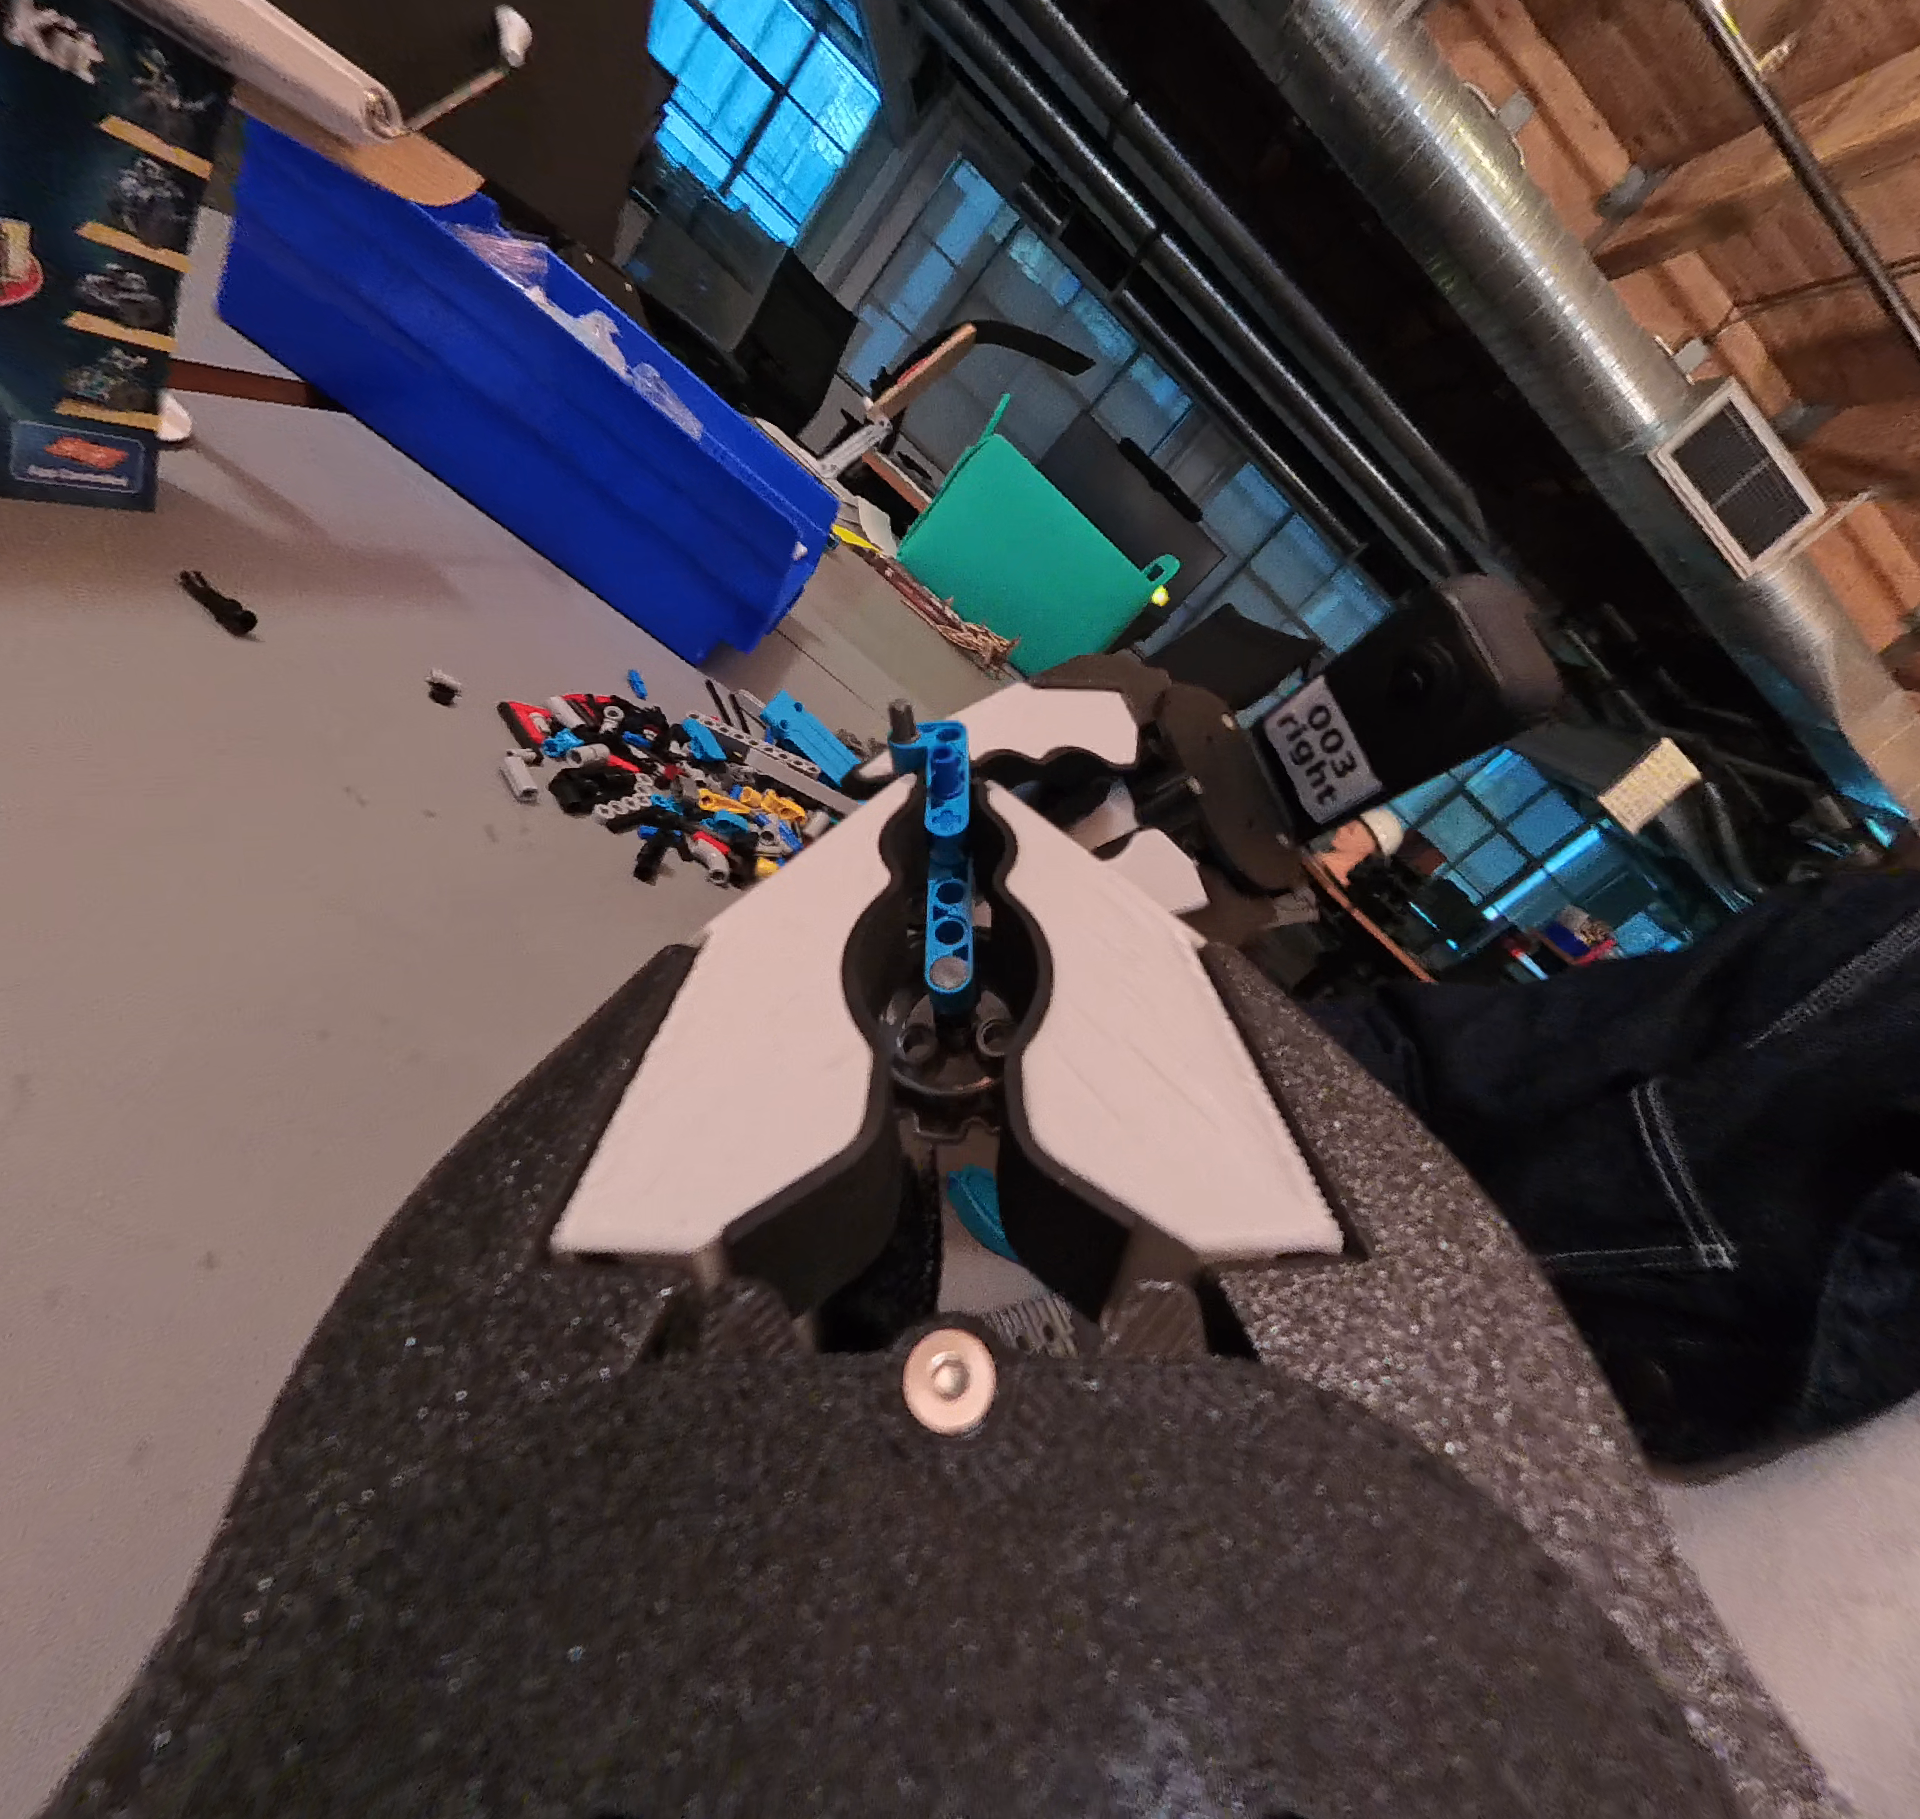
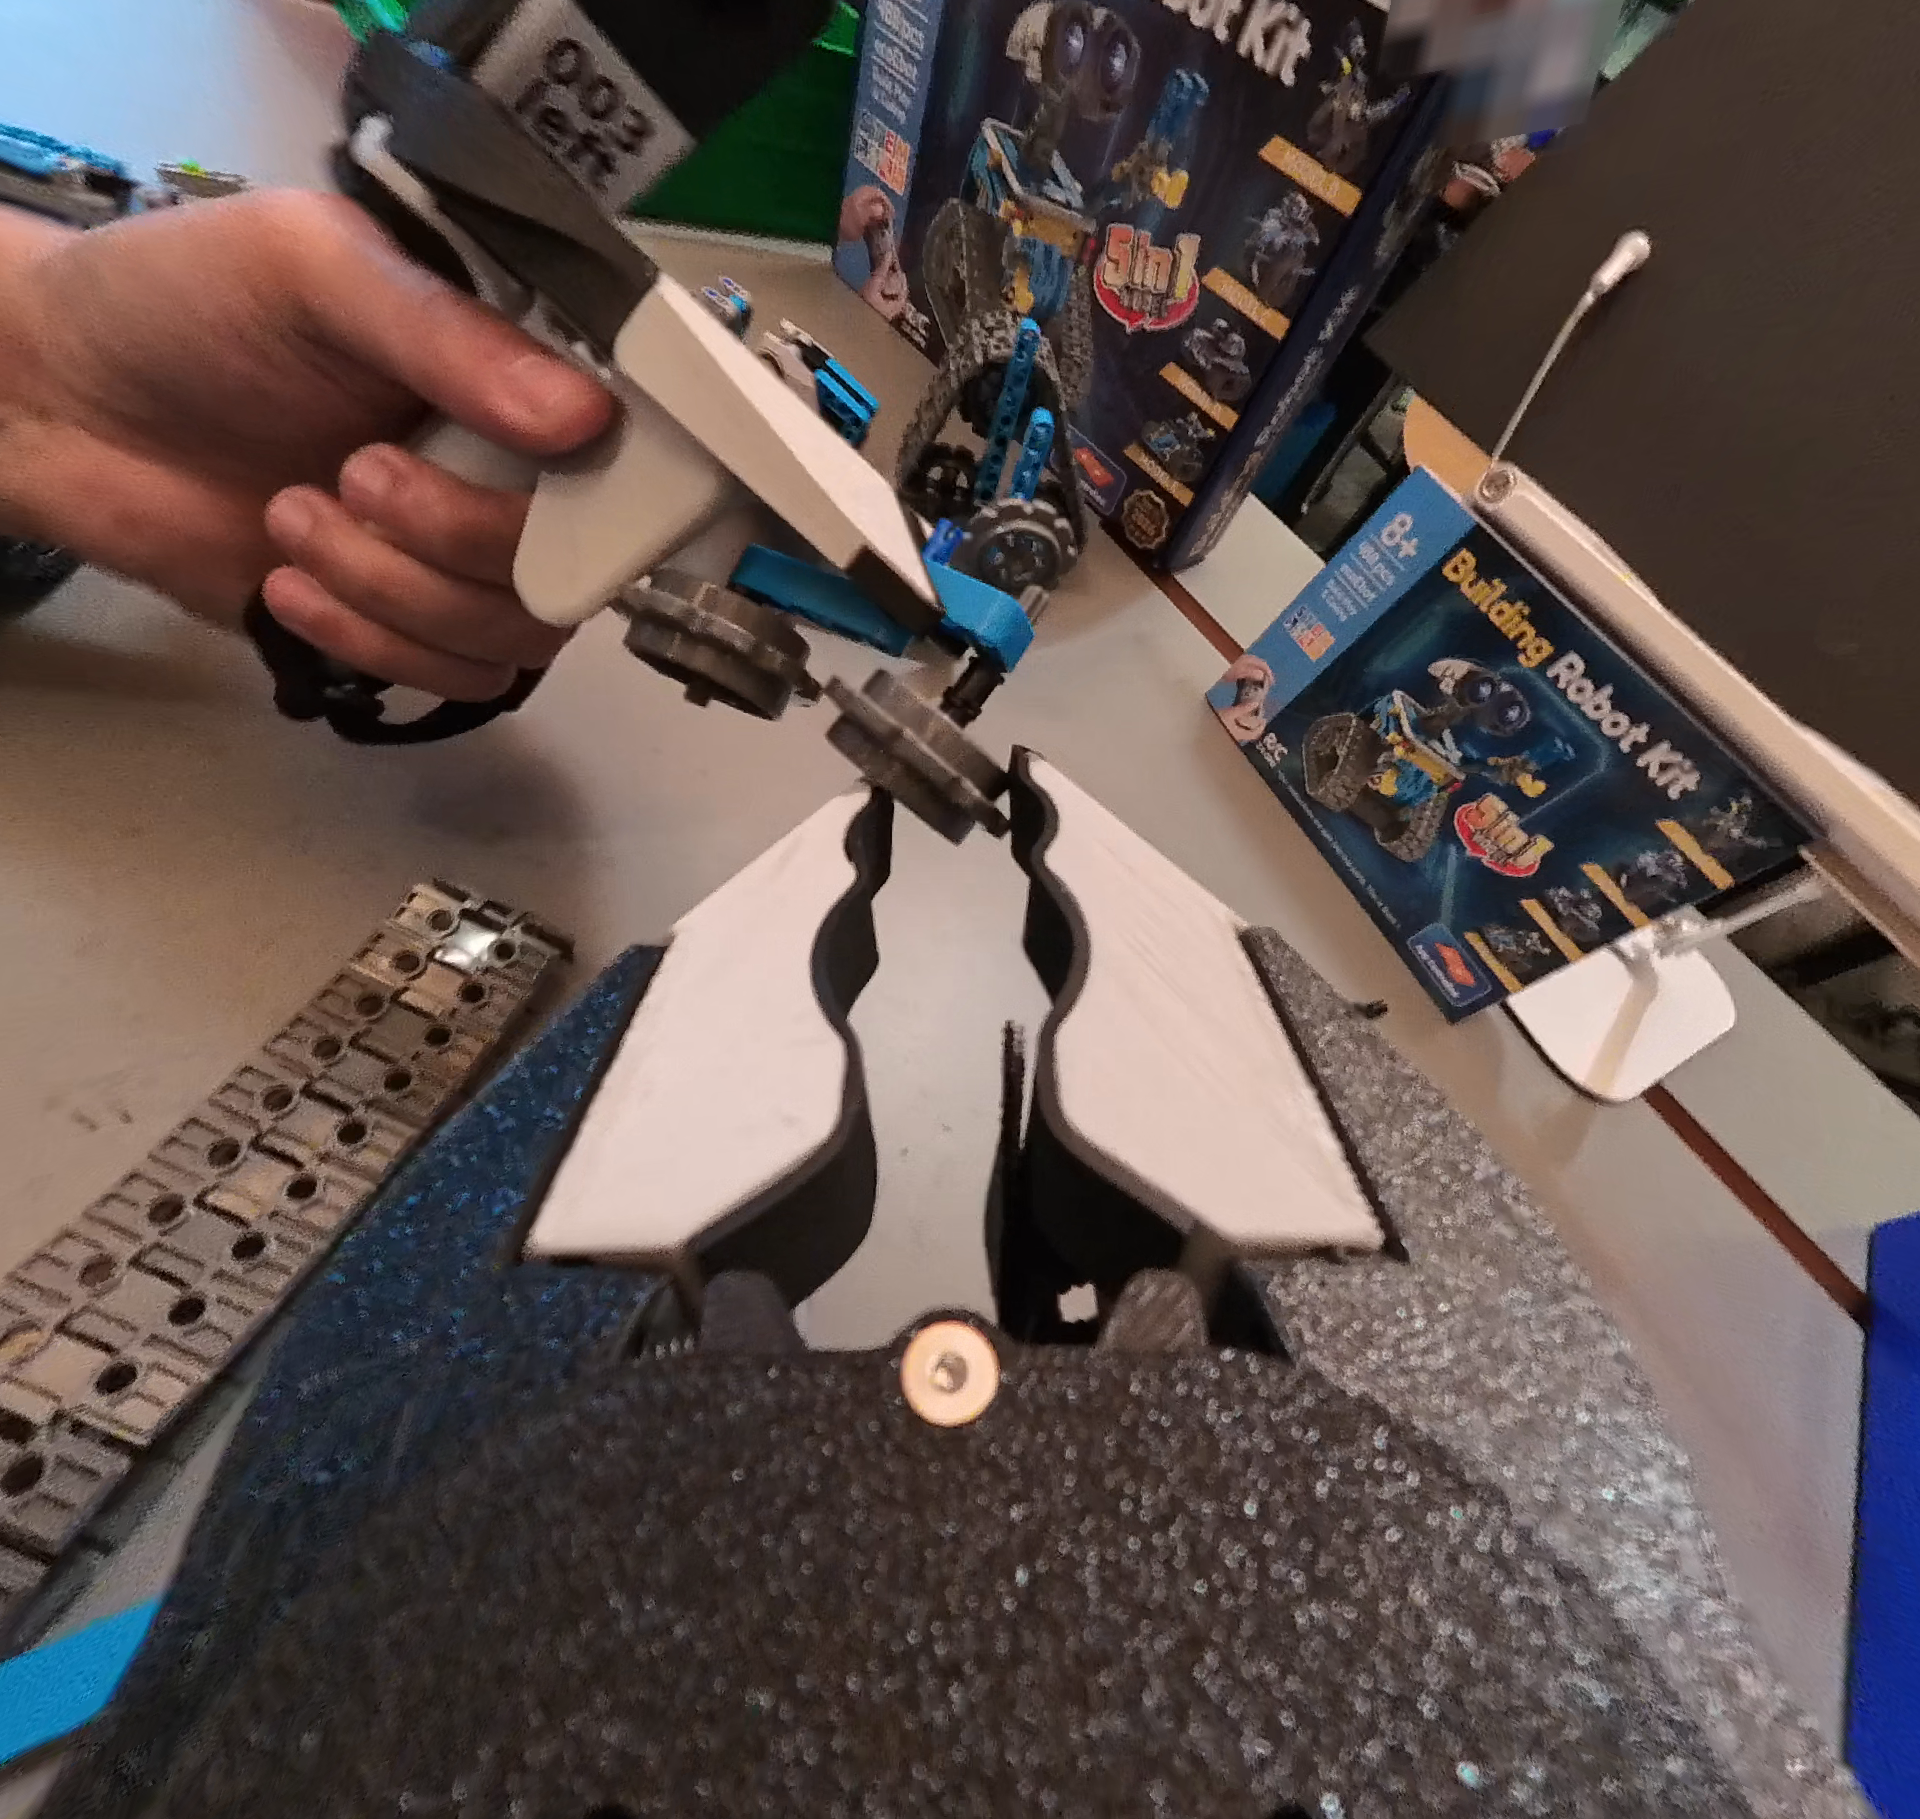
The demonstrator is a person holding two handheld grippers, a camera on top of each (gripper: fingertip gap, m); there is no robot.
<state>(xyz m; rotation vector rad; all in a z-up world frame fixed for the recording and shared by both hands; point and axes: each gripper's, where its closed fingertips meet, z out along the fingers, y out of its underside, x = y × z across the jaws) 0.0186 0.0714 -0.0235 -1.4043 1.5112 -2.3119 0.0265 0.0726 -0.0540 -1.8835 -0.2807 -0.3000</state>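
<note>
Left wrist view: left gripper (image 1: 948,839) clamps one blue beam (image 1: 948,896); one brick pile (image 1: 681,782), one blue bin (image 1: 499,387) beyond | Right wrist view: right gripper (image 2: 940,793) jaws narrow, pinching one grey gear (image 2: 914,756); second gear (image 2: 717,642) on beam; two kit boxes (image 2: 1101,211); one track strip (image 2: 239,1187).

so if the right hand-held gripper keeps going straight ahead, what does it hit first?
Probably nothing new: the right hand-held gripper already pinches a grey gear at its tips. Just beyond sits the blue beam assembly held by the left hand-held gripper. Depth unclear.
</note>
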